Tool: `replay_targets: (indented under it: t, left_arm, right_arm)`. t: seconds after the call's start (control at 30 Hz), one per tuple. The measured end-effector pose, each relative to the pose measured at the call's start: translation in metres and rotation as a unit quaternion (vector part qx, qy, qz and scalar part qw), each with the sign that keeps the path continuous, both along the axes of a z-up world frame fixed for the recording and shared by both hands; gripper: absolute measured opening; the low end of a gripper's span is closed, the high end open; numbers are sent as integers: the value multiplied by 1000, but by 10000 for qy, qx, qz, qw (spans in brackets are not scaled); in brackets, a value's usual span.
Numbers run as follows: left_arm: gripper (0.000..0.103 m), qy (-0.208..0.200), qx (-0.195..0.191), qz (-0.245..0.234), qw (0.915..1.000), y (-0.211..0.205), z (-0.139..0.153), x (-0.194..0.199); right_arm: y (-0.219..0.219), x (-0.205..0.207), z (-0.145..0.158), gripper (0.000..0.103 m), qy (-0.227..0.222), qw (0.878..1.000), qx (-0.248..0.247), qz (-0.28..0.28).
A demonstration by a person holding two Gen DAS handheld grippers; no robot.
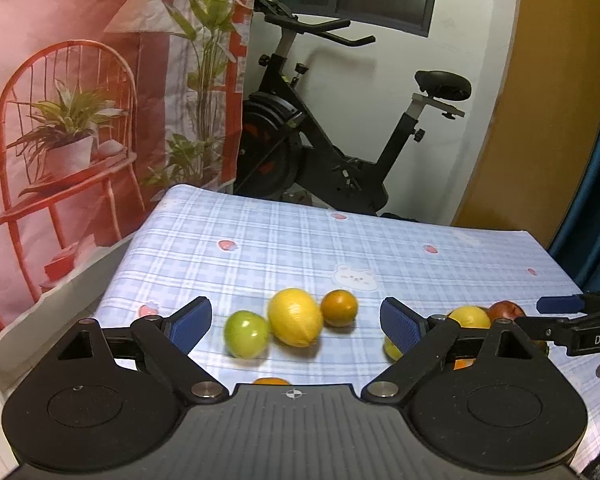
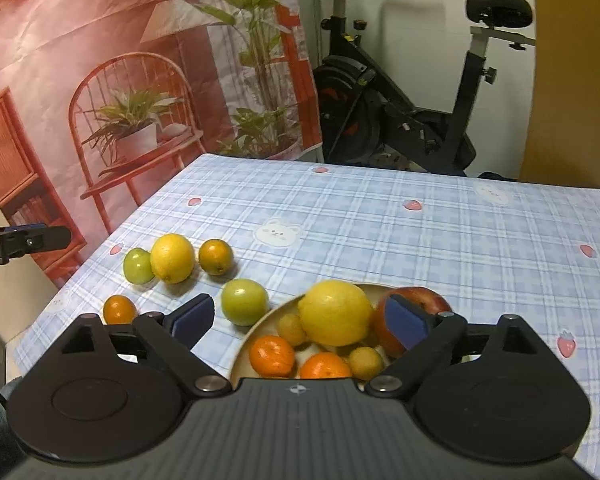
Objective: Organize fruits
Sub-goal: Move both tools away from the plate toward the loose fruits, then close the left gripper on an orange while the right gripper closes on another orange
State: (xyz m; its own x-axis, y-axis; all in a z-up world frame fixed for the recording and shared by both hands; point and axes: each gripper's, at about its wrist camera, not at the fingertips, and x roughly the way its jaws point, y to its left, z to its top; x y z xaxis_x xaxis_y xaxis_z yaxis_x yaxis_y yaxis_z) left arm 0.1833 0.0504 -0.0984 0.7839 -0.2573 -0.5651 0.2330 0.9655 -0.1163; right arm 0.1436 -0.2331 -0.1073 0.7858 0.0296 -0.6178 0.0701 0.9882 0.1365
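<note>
Little writing was legible. In the left wrist view the right gripper's body at three o'clock carried the white letters "DAS", cut off by the frame edge; in the right wrist view the left gripper's body at nine o'clock showed the letters "AI".

The left gripper stood wide, its blue pads apart and touching nothing. Between and beyond them on the blue plaid tablecloth lay a row: a green fruit toward eleven o'clock, a lemon touching it at twelve, and a small orange just beside the lemon toward one. Another orange peeped over the gripper's body at six o'clock.

The right gripper was also spread wide and gripped nothing; it hung over the round plate. On the plate sat a large lemon at twelve o'clock, a red apple at two, partly behind the right pad, two mandarins toward six, and two small yellowish fruits among them. Just off the plate's rim at ten o'clock lay a second green fruit. Farther out at ten stood the same row of three, and a lone orange lay near the table's edge at nine.

An exercise bike stood behind the table at one o'clock, with a printed backdrop at eleven.
</note>
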Motion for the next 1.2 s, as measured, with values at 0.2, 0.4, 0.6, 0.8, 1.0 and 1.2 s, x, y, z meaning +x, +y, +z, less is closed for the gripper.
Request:
replay_targets:
  t: [0.2,0.4,0.6,0.8,1.0,1.2]
  left_arm:
    - [93,20,64,105,9999,17,1,1]
    - [93,-4,104,212,9997,31,6,6]
    - [93,-89,235,216,9995,38,14,11]
    - [93,33,140,95,9999,34,-3,10]
    - [91,328,130,-92,9993,25,-30,8]
    - [84,429,111,-202,9988,21,-44,11]
  right_arm:
    - [17,13,-4,94,51,9997,39,249]
    - [34,28,-3,94,-3,9989,-17,471]
    - [45,44,-3,93,-87,9977,-155,656]
    - [54,49,-25,89,207,9937,-254,1070]
    - [58,52,-41,87,430,9898,-504,1260]
    - [60,64,-40,84,418,9872,-619,1409]
